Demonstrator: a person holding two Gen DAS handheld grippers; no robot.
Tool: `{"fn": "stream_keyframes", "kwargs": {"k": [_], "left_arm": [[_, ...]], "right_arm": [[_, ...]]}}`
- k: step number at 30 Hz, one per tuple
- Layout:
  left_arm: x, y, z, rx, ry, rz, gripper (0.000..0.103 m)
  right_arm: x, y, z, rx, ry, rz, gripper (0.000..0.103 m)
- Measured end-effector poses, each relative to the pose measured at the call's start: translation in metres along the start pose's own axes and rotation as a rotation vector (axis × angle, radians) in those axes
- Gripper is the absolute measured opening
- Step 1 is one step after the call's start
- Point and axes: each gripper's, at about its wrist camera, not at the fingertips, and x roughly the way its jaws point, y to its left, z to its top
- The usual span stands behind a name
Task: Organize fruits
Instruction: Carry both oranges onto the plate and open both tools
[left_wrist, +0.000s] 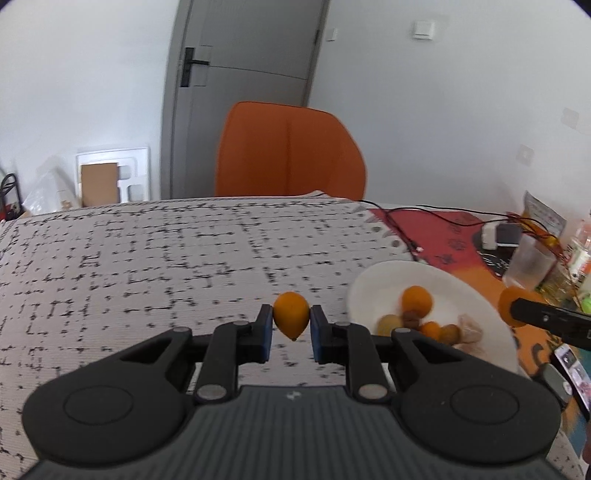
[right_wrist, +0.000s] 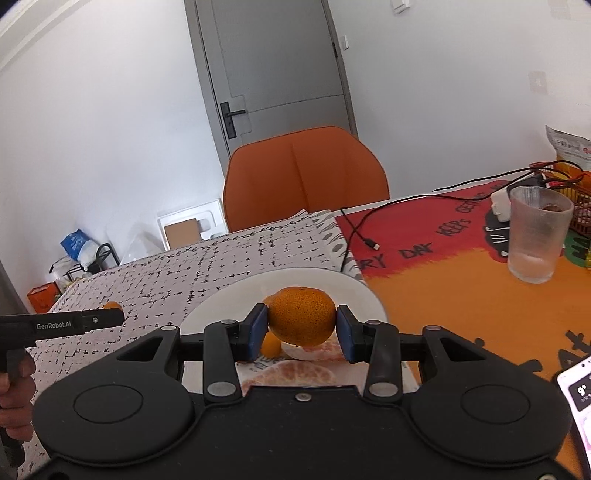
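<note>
Plate (left_wrist: 476, 295), white, sits where the patterned cloth (left_wrist: 147, 258) meets the orange-red mat (right_wrist: 461, 295). On it in the left view: a round orange (left_wrist: 416, 301), several smaller fruits blurred together, one greenish, and a pale lump at the right side. The right view adds peeled segments (right_wrist: 291, 373) at the near rim.

Left gripper (left_wrist: 291, 325): blue pads clenched on a small pointed kumquat (left_wrist: 291, 314), held above the cloth, left of the plate. Right gripper (right_wrist: 302, 330): pads grasping a mandarin (right_wrist: 302, 315), raised over the near part of the plate.

Glass (right_wrist: 537, 232), ribbed and clear, stands on the mat; whether it holds anything is unclear.

Only the right view shows the mat's lettering, a loose cable end (right_wrist: 371, 243) and the left tool's side with a "GenRobot.AI" label. Only the left view shows the plate's whole outline and the right gripper entering from the right edge with its fruit. A phone (right_wrist: 576, 398) lies at the near right corner in both.

Cloth is open to the left of the plate up to the table's far edge, where an orange chair (left_wrist: 291, 151) stands. The right side is crowded with cables, a charger (right_wrist: 500, 206) and packets.
</note>
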Motion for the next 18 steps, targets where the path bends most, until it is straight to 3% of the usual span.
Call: {"fn": "stream_keyframes", "kwargs": {"k": [16, 18], "left_arm": [[-0.002, -0.056, 0.000, 0.078, -0.003, -0.103, 0.020], [0.000, -0.059, 0.001, 0.080, 0.007, -0.105, 0.026]], "right_arm": [[-0.011, -0.017, -0.008, 0.038, -0.010, 0.000, 0.038], [-0.010, -0.015, -0.008, 0.037, -0.010, 0.011, 0.038]]}}
